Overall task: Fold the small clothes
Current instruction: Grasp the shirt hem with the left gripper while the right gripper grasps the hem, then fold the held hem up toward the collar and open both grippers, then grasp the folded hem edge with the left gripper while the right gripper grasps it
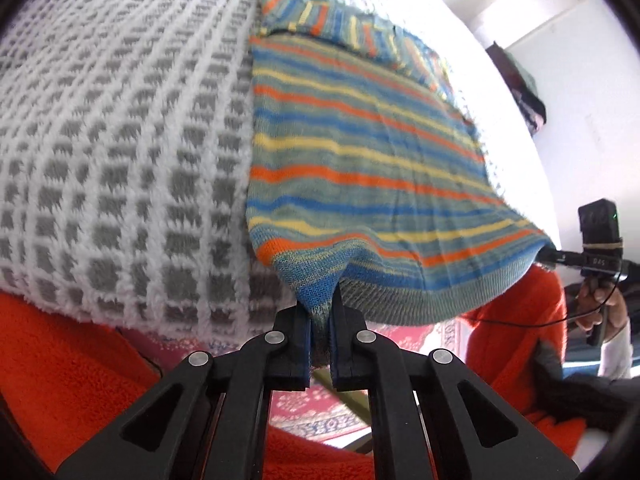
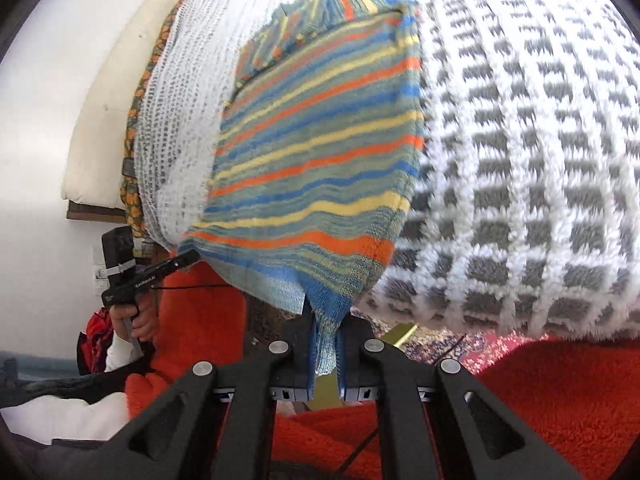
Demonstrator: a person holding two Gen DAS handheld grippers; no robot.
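A small knitted garment (image 1: 360, 152) with blue, orange, yellow and grey-green stripes lies on a white and grey checked blanket (image 1: 120, 160). Its near hem is lifted off the blanket. My left gripper (image 1: 320, 320) is shut on the hem's left corner. My right gripper (image 2: 324, 344) is shut on the hem's right corner, seen in the right wrist view with the garment (image 2: 320, 140) stretched ahead. The right gripper also shows in the left wrist view (image 1: 560, 256) at the garment's far corner; the left gripper shows in the right wrist view (image 2: 176, 264). The garment's far end is folded over.
The blanket (image 2: 520, 160) covers a bed with a cream mattress edge (image 2: 104, 120). An orange fleece (image 1: 80, 380) lies below the bed edge. A patterned red rug (image 1: 312, 412) is on the floor. Dark clothes (image 1: 528, 92) hang by the white wall.
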